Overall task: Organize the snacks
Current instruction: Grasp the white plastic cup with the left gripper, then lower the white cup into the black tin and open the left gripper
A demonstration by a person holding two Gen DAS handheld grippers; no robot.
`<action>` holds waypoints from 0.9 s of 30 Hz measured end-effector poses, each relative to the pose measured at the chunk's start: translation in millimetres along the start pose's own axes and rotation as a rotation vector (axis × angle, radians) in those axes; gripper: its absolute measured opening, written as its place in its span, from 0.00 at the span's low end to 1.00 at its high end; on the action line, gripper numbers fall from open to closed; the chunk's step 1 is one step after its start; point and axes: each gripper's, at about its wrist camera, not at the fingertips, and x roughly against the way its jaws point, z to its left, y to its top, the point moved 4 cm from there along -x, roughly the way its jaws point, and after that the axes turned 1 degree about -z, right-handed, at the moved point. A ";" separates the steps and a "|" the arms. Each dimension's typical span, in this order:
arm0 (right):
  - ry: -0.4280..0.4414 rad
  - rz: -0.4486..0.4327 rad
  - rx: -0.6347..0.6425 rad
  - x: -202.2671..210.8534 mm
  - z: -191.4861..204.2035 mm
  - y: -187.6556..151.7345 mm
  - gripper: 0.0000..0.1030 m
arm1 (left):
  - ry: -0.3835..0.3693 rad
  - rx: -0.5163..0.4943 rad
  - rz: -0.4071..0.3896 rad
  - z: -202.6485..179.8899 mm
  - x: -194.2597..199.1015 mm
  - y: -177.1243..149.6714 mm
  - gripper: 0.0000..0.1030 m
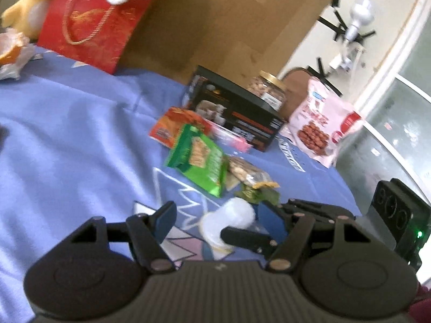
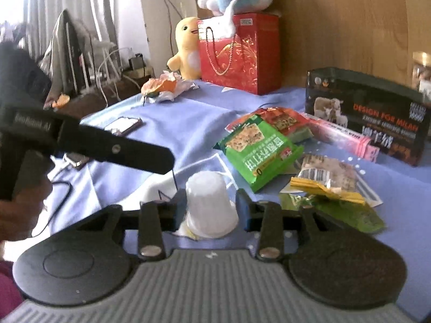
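**Cup between my jaws, most snacks still loose**

My right gripper (image 2: pixel 211 206) has the white cup (image 2: pixel 211 207) between its fingers, upside down near me on the blue cloth (image 2: pixel 167 123); whether the pads press it I cannot tell. My left gripper (image 1: pixel 215 219) hangs released, clasping nothing.

Little looks sorted, I judge. One green packet (image 2: pixel 258 150), one orange packet (image 2: pixel 280 119), one pink packet (image 2: pixel 342 137) and one clear bag (image 2: pixel 328 173) lie heaped in the middle. Far right: one dark box (image 2: pixel 369 113), one jar (image 1: pixel 268 90), one pink bag (image 1: pixel 320 123).
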 end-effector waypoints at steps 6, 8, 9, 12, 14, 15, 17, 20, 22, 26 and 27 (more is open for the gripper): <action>-0.012 0.030 0.016 -1.5 -3.5 -12.6 0.52 | -0.037 -0.074 0.042 -21.6 -15.1 -6.0 0.67; -0.011 0.038 0.025 -5.8 -3.1 -12.0 0.52 | -0.020 -0.076 0.052 -21.6 -20.0 -7.7 0.67; -0.011 0.039 0.034 -6.3 -1.7 -11.7 0.52 | -0.011 -0.072 0.057 -20.2 -22.4 -8.2 0.67; -0.009 0.048 0.055 -11.3 0.1 -9.6 0.52 | 0.009 -0.064 0.069 -17.8 -29.1 -8.0 0.62; -0.009 0.042 0.052 -13.1 -0.7 -8.3 0.52 | 0.014 -0.072 0.079 -18.6 -34.3 -8.4 0.52; -0.012 0.037 0.046 -13.4 -1.2 -7.7 0.43 | 0.025 -0.078 0.086 -19.0 -37.5 -8.8 0.45; -0.026 0.028 0.037 -12.6 -2.8 -7.1 0.43 | 0.050 -0.107 0.085 -21.9 -39.7 -7.8 0.41; -0.042 0.003 0.029 -6.3 -4.7 -3.2 0.43 | 0.046 -0.135 0.088 -30.3 -38.7 1.5 0.41; -0.065 -0.038 0.033 0.7 -7.2 5.2 0.43 | 0.042 -0.169 0.064 -39.6 -36.7 12.6 0.41; -0.142 -0.116 0.088 4.6 -18.1 27.5 0.43 | 0.042 -0.234 0.019 -56.7 -43.9 43.3 0.42; -0.168 -0.129 0.107 3.2 -22.0 33.4 0.43 | 0.044 -0.251 0.013 -61.9 -49.8 53.7 0.42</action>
